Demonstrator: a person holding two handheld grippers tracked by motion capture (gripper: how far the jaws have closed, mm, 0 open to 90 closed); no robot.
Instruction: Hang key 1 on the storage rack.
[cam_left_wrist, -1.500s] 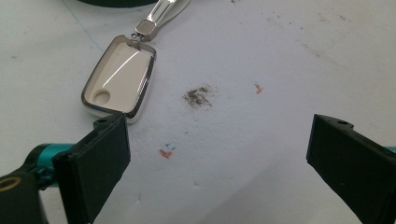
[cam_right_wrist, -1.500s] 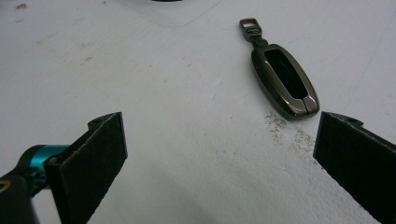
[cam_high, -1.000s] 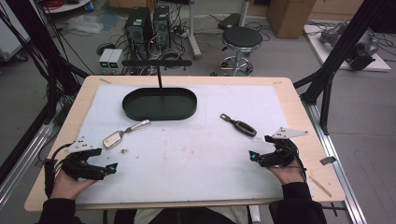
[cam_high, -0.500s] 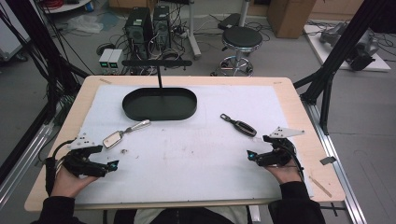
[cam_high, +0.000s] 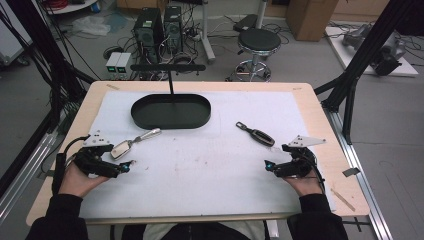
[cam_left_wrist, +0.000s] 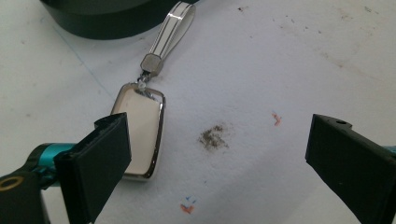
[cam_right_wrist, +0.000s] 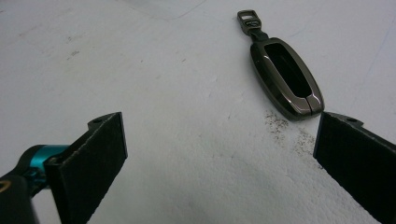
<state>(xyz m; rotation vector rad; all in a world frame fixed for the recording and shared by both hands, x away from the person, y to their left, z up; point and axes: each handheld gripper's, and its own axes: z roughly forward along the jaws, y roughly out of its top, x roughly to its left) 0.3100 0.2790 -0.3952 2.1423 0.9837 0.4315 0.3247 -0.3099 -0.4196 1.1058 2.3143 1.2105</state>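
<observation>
Both grippers have crept a little forward over the last second, and nothing on the table has shifted.

Just ahead of the left gripper (cam_high: 125, 166), the silver key fob (cam_left_wrist: 140, 135) lies flat on the white mat (cam_high: 210, 165), its lower corner hidden behind that gripper's left jaw and its strap (cam_left_wrist: 170, 28) running away toward the black oval tray (cam_high: 171, 111) beyond. It looks like a small, stiff, polished metal shell: light, but probably slippery on its broad mirror face. The long edges seem the better place to pinch, or the strap, which looks flat and less slick. The left gripper's jaws stand wide apart and hold nothing; most of the gap between them lies to the right of the fob, so a close from here would likely miss it.

Ahead of the right gripper (cam_high: 270, 166) and toward its right jaw lies a dark key fob (cam_right_wrist: 287, 79), glossy gunmetal with a black inset and a small loop (cam_right_wrist: 247, 16) at the far end. It too looks rigid, light and smooth; its narrow sides would suit a grip. This gripper's jaws are also spread wide and empty, the fob's near end just beyond the right jaw's tip.
</observation>
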